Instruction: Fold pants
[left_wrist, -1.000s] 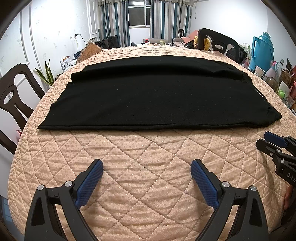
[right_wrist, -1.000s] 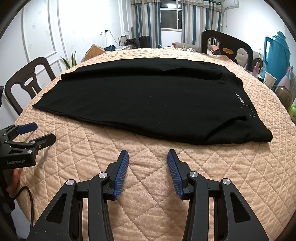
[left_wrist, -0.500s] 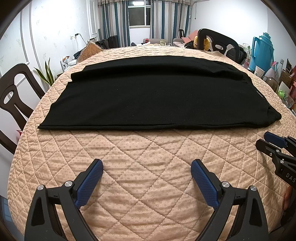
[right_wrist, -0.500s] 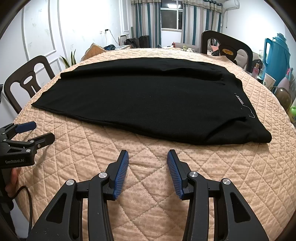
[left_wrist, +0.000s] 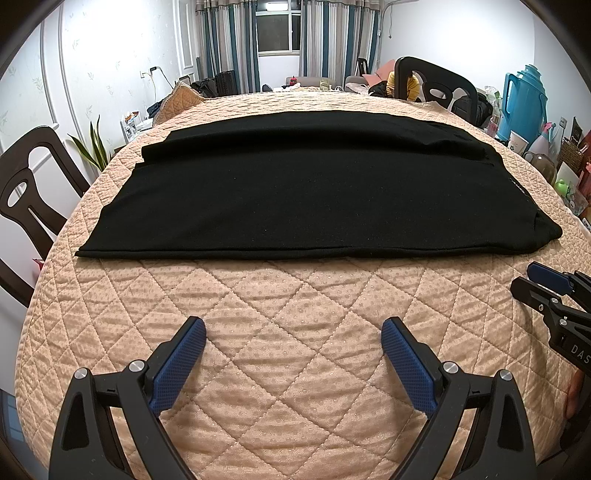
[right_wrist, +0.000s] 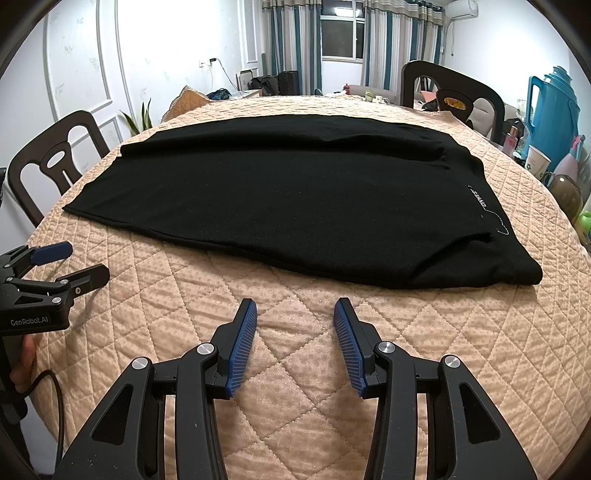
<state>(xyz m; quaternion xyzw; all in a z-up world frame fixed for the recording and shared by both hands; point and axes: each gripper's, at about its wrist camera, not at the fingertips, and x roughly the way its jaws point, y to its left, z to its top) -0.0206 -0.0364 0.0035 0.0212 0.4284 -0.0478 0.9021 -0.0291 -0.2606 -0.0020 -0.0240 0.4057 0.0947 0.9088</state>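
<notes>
- Left wrist view: black pants (left_wrist: 314, 192) lie flat across a round table under a peach quilted cover (left_wrist: 295, 314), one leg folded over the other, waistband end to the right.
- Left gripper (left_wrist: 293, 328) hovers over bare quilt near the table's front edge, its blue-padded jaws spread wide with nothing between them, short of the pants' near hem.
- Right gripper (left_wrist: 532, 282) shows at the right edge of this view, over the quilt just below the waistband corner.
- Right wrist view: the right gripper (right_wrist: 295, 310) has its jaws parted and empty, tips near the pants (right_wrist: 295, 199) but not touching them.
- White lettering (right_wrist: 480, 199) marks the fabric near the waistband.
- Left gripper (right_wrist: 79, 264) appears at the left edge, fingers apart, a hand (right_wrist: 24, 363) on its handle.
- Dark wooden chairs (right_wrist: 55, 162) stand around the table; a blue thermos (right_wrist: 552, 114) stands at right.
</notes>
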